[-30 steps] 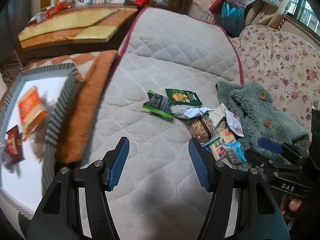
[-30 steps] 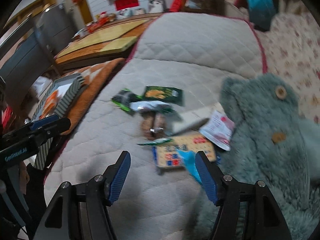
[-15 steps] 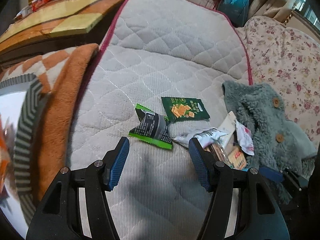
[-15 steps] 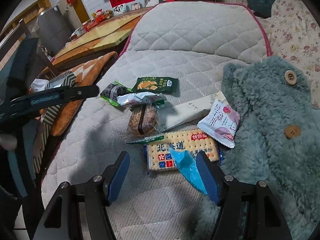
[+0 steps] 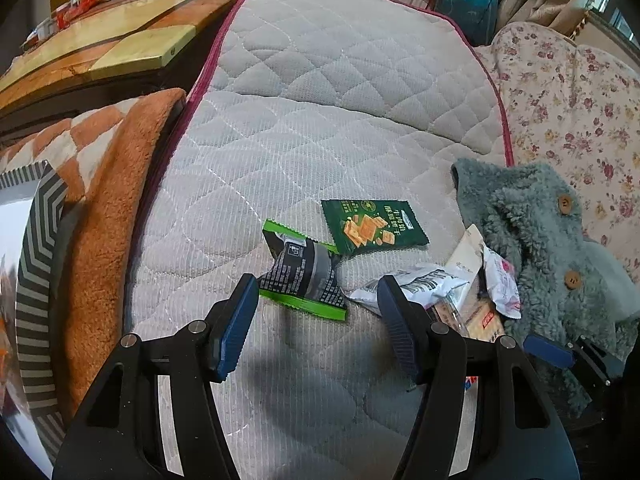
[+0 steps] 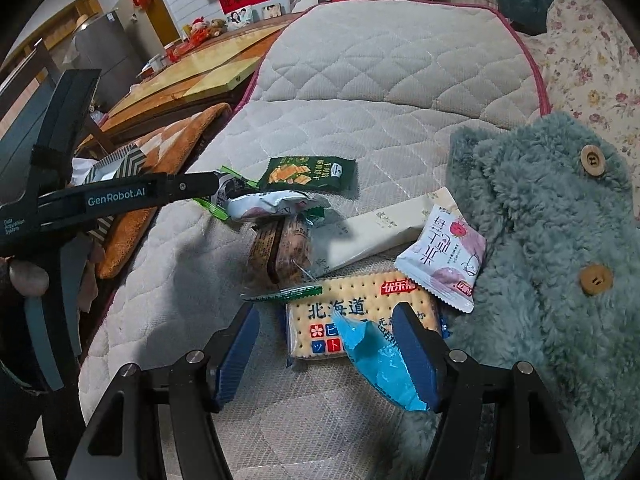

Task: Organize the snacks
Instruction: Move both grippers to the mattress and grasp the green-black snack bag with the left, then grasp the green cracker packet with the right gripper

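Note:
Several snack packets lie on a quilted grey cushion (image 5: pixel 320 128). My left gripper (image 5: pixel 314 320) is open and empty, its fingers either side of a black and green packet (image 5: pixel 304 276). A dark green cracker packet (image 5: pixel 372 226) lies just beyond, a silver packet (image 5: pixel 416 286) to the right. My right gripper (image 6: pixel 326 346) is open over a cracker pack (image 6: pixel 360 316) with a blue wrapper (image 6: pixel 380 356) on it. A white and pink packet (image 6: pixel 444 258), a brown packet (image 6: pixel 280 248) and a long white packet (image 6: pixel 380 226) lie further off.
A striped box (image 5: pixel 38 264) with a white inside stands at the left on an orange checked blanket (image 5: pixel 104 200). A teal fleece garment (image 6: pixel 552 248) with wooden buttons lies right of the snacks. A floral cushion (image 5: pixel 572 92) is behind it. A wooden table (image 5: pixel 100 52) stands at far left.
My left gripper has swung right from the striped box to the snack pile and now straddles the black and green packet. My right gripper has moved closer to the cracker pack.

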Motion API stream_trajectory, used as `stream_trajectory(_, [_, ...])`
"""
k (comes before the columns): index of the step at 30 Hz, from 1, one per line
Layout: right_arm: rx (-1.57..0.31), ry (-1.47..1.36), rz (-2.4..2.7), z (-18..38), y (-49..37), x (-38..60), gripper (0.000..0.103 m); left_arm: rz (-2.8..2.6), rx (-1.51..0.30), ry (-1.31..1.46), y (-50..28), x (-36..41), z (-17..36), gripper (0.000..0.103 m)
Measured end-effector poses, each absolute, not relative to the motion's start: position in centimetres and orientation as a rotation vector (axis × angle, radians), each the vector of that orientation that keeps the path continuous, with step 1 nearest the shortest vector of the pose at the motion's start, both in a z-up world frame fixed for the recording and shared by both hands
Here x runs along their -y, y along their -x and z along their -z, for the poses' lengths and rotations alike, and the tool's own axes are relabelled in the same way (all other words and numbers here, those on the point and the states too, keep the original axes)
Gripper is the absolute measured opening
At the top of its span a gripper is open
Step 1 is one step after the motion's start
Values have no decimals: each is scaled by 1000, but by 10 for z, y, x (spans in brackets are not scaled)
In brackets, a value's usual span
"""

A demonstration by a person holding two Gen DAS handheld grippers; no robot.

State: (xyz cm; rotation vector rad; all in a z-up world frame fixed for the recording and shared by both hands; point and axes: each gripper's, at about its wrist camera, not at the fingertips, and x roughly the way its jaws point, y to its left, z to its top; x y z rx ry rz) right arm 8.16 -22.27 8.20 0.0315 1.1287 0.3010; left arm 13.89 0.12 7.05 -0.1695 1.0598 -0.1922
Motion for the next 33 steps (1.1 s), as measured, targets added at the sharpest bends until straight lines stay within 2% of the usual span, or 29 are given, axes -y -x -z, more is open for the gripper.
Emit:
stream_trajectory(24, [-1162, -36, -299, -70, -87, 224, 67, 178, -1167, 94, -177, 9, -32, 62])
stream_trajectory(27, [-1157, -31, -316, -73, -95, 217, 67, 156, -1164, 141, -175, -3, -31, 56])
stream_trajectory(33, [-1108, 49, -375, -86, -136, 192, 67, 117, -1163, 167, -169, -26, -32, 56])
